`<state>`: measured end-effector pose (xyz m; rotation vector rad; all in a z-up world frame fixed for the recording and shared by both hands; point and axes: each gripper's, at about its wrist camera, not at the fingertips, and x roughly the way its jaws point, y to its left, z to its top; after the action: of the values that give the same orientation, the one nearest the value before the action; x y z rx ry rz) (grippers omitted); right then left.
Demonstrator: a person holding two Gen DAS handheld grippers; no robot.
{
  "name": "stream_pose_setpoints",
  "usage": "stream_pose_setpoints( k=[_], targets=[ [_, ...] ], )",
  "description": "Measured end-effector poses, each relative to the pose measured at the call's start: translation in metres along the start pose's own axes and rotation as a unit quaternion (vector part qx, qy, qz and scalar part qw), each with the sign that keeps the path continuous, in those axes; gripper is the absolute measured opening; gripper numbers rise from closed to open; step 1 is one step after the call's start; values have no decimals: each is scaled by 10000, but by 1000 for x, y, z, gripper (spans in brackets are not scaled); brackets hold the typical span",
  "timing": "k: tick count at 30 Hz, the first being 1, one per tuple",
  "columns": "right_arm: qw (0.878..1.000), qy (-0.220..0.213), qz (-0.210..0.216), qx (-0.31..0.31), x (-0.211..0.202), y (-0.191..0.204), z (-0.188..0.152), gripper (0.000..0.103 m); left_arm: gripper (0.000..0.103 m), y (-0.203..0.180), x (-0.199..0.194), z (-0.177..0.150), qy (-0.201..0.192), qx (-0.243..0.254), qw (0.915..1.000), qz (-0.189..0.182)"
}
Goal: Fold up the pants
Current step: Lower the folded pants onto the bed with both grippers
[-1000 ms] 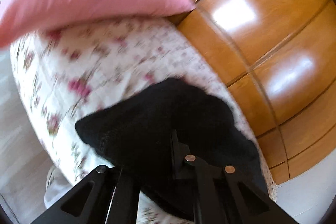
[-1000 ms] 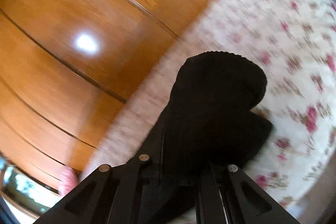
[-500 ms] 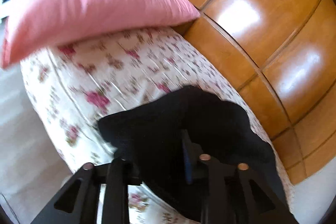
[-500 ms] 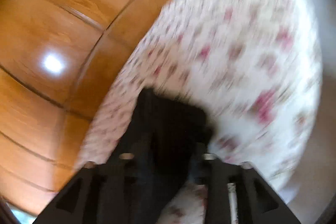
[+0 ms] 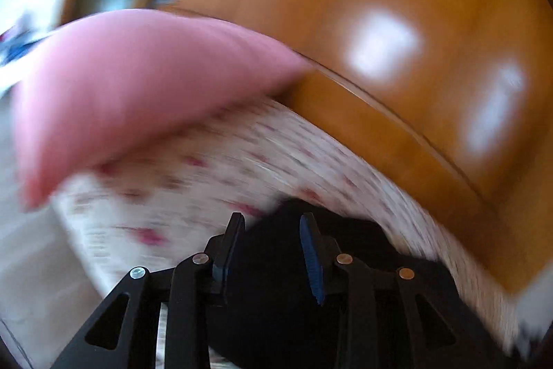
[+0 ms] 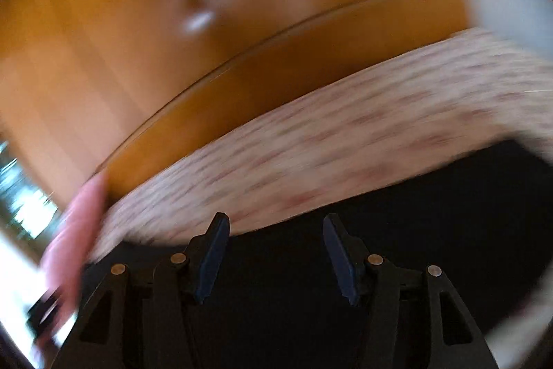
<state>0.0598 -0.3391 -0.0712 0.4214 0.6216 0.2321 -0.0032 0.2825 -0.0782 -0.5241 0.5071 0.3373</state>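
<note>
The black pants (image 5: 345, 251) lie on the floral bedspread (image 5: 207, 182), low in the left wrist view. My left gripper (image 5: 271, 223) is open just above the pants, its blue-padded fingers apart with nothing between them. In the right wrist view the pants (image 6: 432, 223) fill the lower part of the frame. My right gripper (image 6: 274, 225) is open and empty over them. Both views are motion-blurred.
A pink pillow (image 5: 138, 85) lies on the bed at the left, also at the left edge of the right wrist view (image 6: 79, 223). A glossy wooden headboard (image 5: 397, 40) rises behind the bed; it also shows in the right wrist view (image 6: 172, 40).
Both grippers were shut on the black pants and have let go. Their fingers now stand apart. Both cameras have swung towards the headboard.
</note>
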Motion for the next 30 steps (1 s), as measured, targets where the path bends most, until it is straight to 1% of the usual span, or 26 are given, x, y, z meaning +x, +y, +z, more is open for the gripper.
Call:
stream_pose_setpoints(
  k=[1,2,3,4,5,7,8,9,10,12,13,14,16,17,18,19,23,25,27,28,29,30],
  targets=[
    [9989,243,370,-143,19,21,0,54,33,-14,9,-3,166,198,9995,-159],
    [9948,554,781,-344,42,49,0,48,33,-29,19,-8,422,435,9974,-381],
    [9908,763,1012,-479,54,68,-3,45,33,-42,30,-12,572,612,9952,-503],
    [9856,998,1226,-604,67,87,-4,42,33,-53,37,-15,633,758,9938,-505],
    [9777,1257,1490,-777,87,113,-5,42,33,-64,47,-18,689,936,9922,-457],
    [9669,1554,1745,-1028,106,149,-15,42,33,-78,58,-22,650,1213,9897,-384],
    [9624,1724,1781,-1111,117,165,-18,42,34,-84,65,-24,652,1370,9881,-261],
    [9595,1843,1807,-1132,129,171,-17,42,34,-88,72,-26,709,1485,9863,-128],
    [9564,1969,1853,-1107,142,179,-17,42,34,-86,78,-28,766,1492,9858,-96],
    [9511,2177,1956,-988,167,193,-17,42,36,-77,93,-34,1055,1386,9846,-146],
    [9502,2249,1923,-974,175,200,-17,42,36,-73,92,-37,1019,1368,9851,-203],
    [9493,2344,1831,-1014,187,204,-18,42,36,-71,87,-39,897,1376,9861,-244],
    [9467,2481,1705,-1146,203,210,-20,42,36,-73,82,-46,742,1543,9850,-199],
    [9434,2605,1669,-1192,210,213,-23,42,36,-75,81,-48,699,1629,9840,-162],
    [9398,2715,1695,-1195,222,211,-25,43,36,-76,81,-50,667,1675,9835,-113],
    [9362,2796,1772,-1184,225,212,-28,44,36,-77,81,-50,653,1680,9836,-76],
    [9281,2897,2078,-1074,235,213,-33,44,36,-78,78,-52,588,1680,9840,-57],
    [9269,2933,2122,-992,241,212,-33,44,36,-77,80,-51,587,1658,9844,-74],
    [9244,3041,2172,-768,253,213,-33,43,36,-76,81,-51,584,1656,9844,-72],
    [9243,3063,2159,-722,257,214,-34,37,36,-76,81,-51,589,1660,9843,-65],
    [9262,3070,2060,-741,263,217,-36,26,36,-76,81,-51,602,1664,9842,-53],
    [9309,3023,1857,-872,267,221,-38,20,36,-76,81,-51,638,1672,9839,-37]
  ],
)
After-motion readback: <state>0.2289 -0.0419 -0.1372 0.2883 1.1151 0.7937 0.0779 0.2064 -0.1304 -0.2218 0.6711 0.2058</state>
